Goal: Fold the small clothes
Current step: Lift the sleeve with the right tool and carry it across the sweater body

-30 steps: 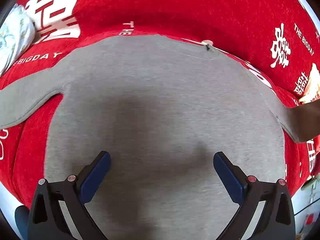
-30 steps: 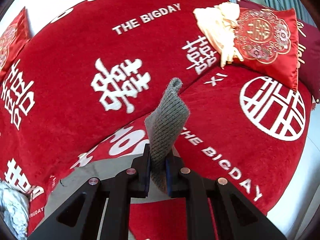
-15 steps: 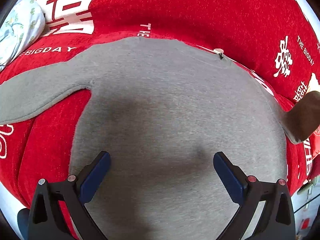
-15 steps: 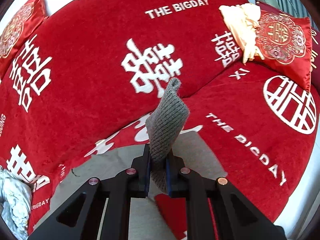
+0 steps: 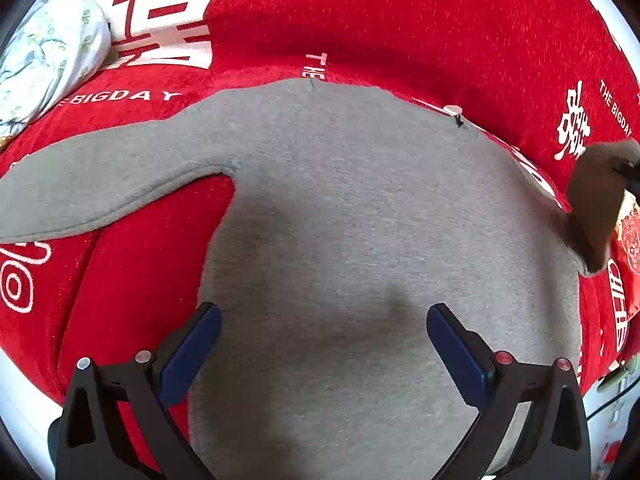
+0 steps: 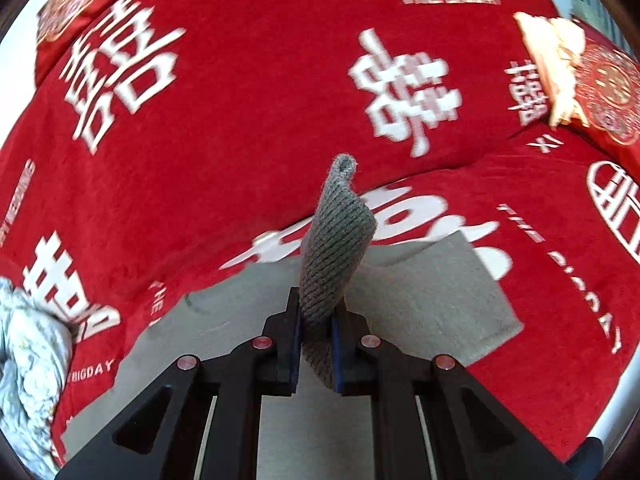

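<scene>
Since the earlier frames the cuff (image 6: 334,240) has travelled inward over the sweater (image 5: 360,220). The right tongs (image 6: 316,332) pinch that cuff; the left tongs (image 5: 324,344) hover spread above the flat body. The far sleeve (image 5: 100,184) lies unfolded on the red blanket (image 5: 400,20): folding barely begun.

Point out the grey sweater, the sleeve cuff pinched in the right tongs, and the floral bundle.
grey sweater (image 5: 360,220): left wrist view, middle of its flat body.
sleeve cuff (image 6: 338,236): right wrist view, ribbed knit above the right tongs.
floral bundle (image 5: 48,56): left wrist view, its rounded top.
</scene>
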A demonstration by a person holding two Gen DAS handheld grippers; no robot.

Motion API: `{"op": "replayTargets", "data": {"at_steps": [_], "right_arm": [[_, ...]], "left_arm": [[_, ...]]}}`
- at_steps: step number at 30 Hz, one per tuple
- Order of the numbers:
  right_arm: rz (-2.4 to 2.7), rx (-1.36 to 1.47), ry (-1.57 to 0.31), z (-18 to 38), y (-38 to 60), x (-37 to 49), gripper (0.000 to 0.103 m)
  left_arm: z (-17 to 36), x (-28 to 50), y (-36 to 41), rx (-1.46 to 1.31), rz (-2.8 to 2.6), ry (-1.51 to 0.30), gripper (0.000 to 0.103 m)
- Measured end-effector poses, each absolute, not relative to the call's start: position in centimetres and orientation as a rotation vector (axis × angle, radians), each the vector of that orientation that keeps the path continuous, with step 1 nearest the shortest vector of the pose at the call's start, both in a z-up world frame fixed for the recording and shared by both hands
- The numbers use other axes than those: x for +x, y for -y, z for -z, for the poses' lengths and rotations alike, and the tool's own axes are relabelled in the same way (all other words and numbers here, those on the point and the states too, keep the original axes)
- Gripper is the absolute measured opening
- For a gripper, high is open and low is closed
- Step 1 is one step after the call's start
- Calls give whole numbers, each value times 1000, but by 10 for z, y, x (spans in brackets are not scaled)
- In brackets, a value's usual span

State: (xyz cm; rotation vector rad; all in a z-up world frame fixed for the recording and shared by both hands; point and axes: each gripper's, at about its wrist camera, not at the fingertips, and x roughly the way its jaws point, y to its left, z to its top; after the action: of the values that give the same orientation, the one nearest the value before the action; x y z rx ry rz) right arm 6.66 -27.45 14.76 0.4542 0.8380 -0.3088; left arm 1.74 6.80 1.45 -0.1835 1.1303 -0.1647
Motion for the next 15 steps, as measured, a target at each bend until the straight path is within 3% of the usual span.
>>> {"op": "replayTargets", "data": {"at_steps": [15], "right_arm": [[110,337,-937,-112,146,112,13]], "left_arm": [[-22,13,-103,-240,130,-1111,103]]}}
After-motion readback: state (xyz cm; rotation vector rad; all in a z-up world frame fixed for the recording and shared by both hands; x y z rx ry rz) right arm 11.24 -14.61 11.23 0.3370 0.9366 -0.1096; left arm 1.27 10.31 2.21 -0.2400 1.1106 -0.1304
